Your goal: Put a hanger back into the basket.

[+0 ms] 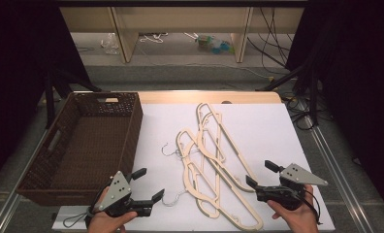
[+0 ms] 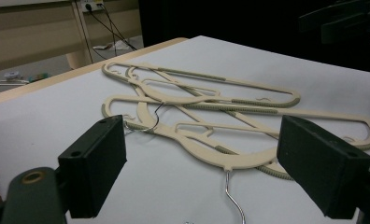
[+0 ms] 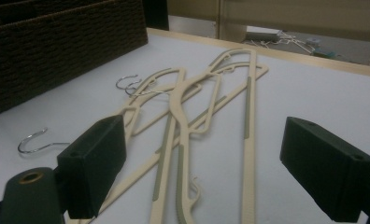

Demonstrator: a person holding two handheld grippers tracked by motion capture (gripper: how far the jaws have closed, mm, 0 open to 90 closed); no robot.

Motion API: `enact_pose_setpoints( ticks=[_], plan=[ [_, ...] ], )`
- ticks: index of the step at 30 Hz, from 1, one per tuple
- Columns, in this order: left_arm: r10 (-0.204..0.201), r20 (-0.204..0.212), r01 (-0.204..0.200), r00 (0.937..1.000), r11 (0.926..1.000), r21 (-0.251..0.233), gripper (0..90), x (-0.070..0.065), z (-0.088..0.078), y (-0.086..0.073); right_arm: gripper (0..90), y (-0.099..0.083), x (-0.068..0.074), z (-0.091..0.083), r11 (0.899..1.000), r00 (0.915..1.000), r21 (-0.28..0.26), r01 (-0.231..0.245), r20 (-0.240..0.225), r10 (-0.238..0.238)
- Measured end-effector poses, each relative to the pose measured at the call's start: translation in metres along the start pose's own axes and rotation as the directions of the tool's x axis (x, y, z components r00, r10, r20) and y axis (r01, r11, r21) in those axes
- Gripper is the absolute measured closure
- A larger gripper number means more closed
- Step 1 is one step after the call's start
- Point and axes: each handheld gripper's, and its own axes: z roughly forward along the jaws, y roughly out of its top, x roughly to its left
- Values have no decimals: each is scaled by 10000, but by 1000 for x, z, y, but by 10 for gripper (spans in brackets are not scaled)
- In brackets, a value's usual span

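Both grippers, left gripper (image 1: pixel 149 185) and right gripper (image 1: pixel 259 174), hover with fingers released at the tabletop's (image 1: pixel 277 131) near edge. The wicker basket (image 1: pixel 90 141) sits left; cream hangers (image 1: pixel 214 165) lie overlapped between the grippers.

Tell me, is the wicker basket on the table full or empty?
Empty. The high view shows the brown wicker basket's bare woven floor, while the cream hangers lie in a pile on the white tabletop beside it.

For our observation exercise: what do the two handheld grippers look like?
Both the left gripper and the right gripper are black with two blocky jaws, each topped by a grey three-cornered plate with small holes. A dark cable trails from each. Both hands are bare.
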Motion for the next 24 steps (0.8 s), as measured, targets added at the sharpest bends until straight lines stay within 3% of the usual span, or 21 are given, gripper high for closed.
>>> enact_pose_setpoints(
  ticks=[9,15,16,17,18,19,20,21,22,23,24],
  plan=[
    [-1,103,1,9999,10000,-18,158,1,3,0,156,0,0,5,9992,9998,357,160,-80,-157],
    [-100,77,99,9999,9999,111,157,1,4,0,156,3,0,14,9949,9991,954,337,-303,-309],
    [167,147,-169,9998,9998,93,157,3,4,0,157,3,1,20,9903,9982,1327,411,-499,-348],
    [-150,87,149,9998,9998,151,157,1,4,-1,157,3,1,20,9903,9982,1327,411,-499,-348],
    [-147,66,146,9999,9998,167,157,1,4,-1,157,4,1,26,9823,9961,1756,651,-704,-534],
    [-150,66,149,9999,9997,177,157,1,4,-1,157,4,1,26,9823,9961,1756,651,-704,-534],
    [-150,61,148,9999,9997,196,157,1,4,-1,159,8,1,31,9727,9951,2187,770,-782,-611],
    [-150,61,148,9999,9997,196,158,1,4,-1,159,8,1,31,9727,9951,2187,770,-782,-611],
    [-129,65,127,9999,9997,193,157,0,4,-1,167,12,-1,38,9618,9928,2512,1086,-764,-922],
    [242,122,-244,9996,9995,186,157,2,4,0,179,14,-1,41,9542,9922,2767,1142,-797,-956],
    [242,122,-244,9996,9995,186,157,2,4,0,187,15,-2,45,9465,9918,3009,1163,-868,-943]
  ],
)
